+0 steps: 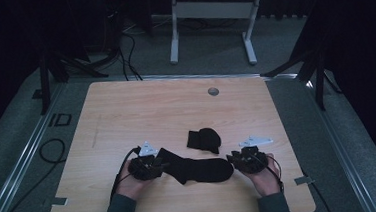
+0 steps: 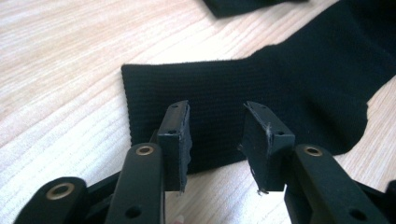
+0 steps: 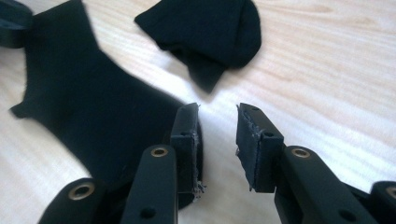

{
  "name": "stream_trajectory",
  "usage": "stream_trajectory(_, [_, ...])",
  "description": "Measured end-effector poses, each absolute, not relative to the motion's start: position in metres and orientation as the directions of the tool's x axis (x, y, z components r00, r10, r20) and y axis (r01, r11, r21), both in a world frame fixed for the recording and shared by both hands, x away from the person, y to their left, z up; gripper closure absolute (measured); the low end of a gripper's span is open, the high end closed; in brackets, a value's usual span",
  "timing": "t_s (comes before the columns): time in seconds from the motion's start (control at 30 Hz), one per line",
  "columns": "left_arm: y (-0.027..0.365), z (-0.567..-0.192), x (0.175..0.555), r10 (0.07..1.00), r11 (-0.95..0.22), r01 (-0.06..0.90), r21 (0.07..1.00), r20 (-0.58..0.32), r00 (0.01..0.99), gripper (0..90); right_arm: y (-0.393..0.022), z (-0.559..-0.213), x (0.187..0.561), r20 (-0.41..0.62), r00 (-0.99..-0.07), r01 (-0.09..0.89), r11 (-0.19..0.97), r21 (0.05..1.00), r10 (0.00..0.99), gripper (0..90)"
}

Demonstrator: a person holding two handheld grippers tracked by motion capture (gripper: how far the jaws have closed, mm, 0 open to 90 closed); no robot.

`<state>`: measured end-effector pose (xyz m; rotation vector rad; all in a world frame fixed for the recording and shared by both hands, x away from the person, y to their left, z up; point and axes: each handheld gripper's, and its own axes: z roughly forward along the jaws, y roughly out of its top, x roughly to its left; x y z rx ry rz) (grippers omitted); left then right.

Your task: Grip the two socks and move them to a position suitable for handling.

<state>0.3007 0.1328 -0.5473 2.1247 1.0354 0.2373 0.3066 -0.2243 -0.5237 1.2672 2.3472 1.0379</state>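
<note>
Sock (image 1: 200,168), long and black, lies flat on the wooden table (image 1: 141,109), stretched out between the 2 grippers. Its ribbed cuff end sits by the left gripper (image 1: 161,164), and its toe end sits by the right gripper (image 1: 231,159).

In the left gripper view, the left gripper (image 2: 217,135) has its 2 jaws apart with a clear gap between them. The sock cuff (image 2: 201,88) lies right in front of the jaws and under their tips. The pads do not pinch it, so this gripper holds nothing.

In the right gripper view, the right gripper (image 3: 217,135) also has its 2 jaws apart. Bare table shows in the gap between them. The toe end of the sock (image 3: 93,112) lies beside and under the jaw on the left side of that view. I cannot tell if that jaw touches the cloth. Nothing is pinched between the pads.

A second black sock (image 1: 204,139) lies bunched up in a small heap, farther from the person than the long sock. In the right gripper view this bunched sock (image 3: 210,32) sits well ahead of the jaws, apart from the long sock.

A small round grey cap (image 1: 213,91) sits in the table top near the far edge.

No box, bin or basket is on the table; both socks lie straight on the wood.
</note>
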Motion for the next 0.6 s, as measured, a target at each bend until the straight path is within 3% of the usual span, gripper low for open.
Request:
stream_trajectory(0.27, [0.133, -0.547, 0.301, 0.746, -0.396, 0.589, 0.705, -0.127, 0.654, 59.5, -0.209, -0.525, 0.340, 0.089, -0.549, 0.628, 0.340, 0.700, 0.831, 77.0])
stream_trajectory(0.6, [0.132, -0.547, 0.301, 0.743, -0.409, 0.574, 0.710, -0.106, 0.661, 56.7, -0.193, -0.526, 0.390, 0.101, -0.490, 0.678, 0.305, 0.668, 0.866, 74.2])
